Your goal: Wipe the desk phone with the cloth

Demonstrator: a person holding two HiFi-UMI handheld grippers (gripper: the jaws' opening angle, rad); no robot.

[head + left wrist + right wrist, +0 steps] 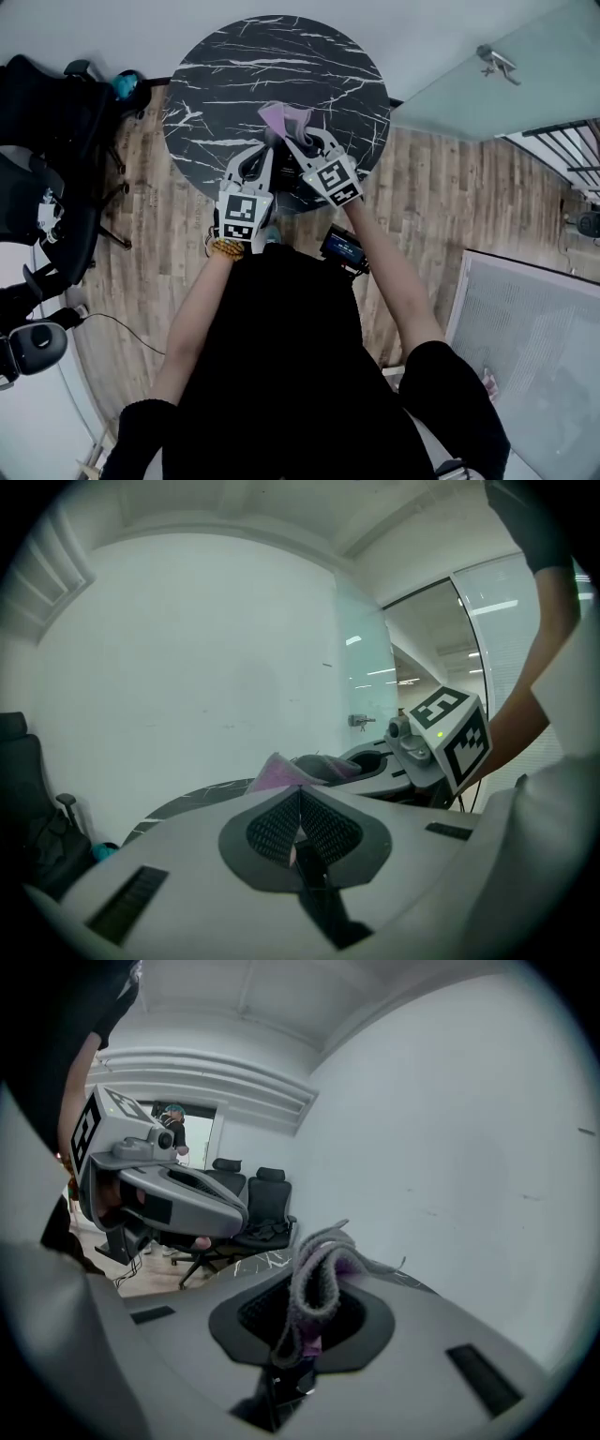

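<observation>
Over the near rim of the round black marble table (234,75):

- Cloth (315,1274): grey knit with a pink-purple face, held in the air above the table between the tips of both hand-held grippers. The head view shows it as a small pink and grey bunch just inside the near rim.
- Right hand-held gripper (309,1314): jaws closed on the cloth. Its own view shows a grey fold looping up out of the pads and over the tips, a detail the head view hides.
- Left hand-held gripper (300,794): jaws pressed together, with a pale sliver caught between the pads. The cloth's pink corner rises right at the tips, so it grips that corner. Only this view shows the cloth running on from there to the right hand-held gripper, whose marker cube sits just beside it.
- Dark object (281,186): on the table under the two hand-held grippers, seen in the head view only and too covered to name.
- Office chairs (47,141): black, on the wood floor (441,197) to the left of the table. The right gripper view shows two more beyond the table, with a person standing farther back.
- Glass door handle (495,61): to the right of the table, and also seen in the left gripper view.
</observation>
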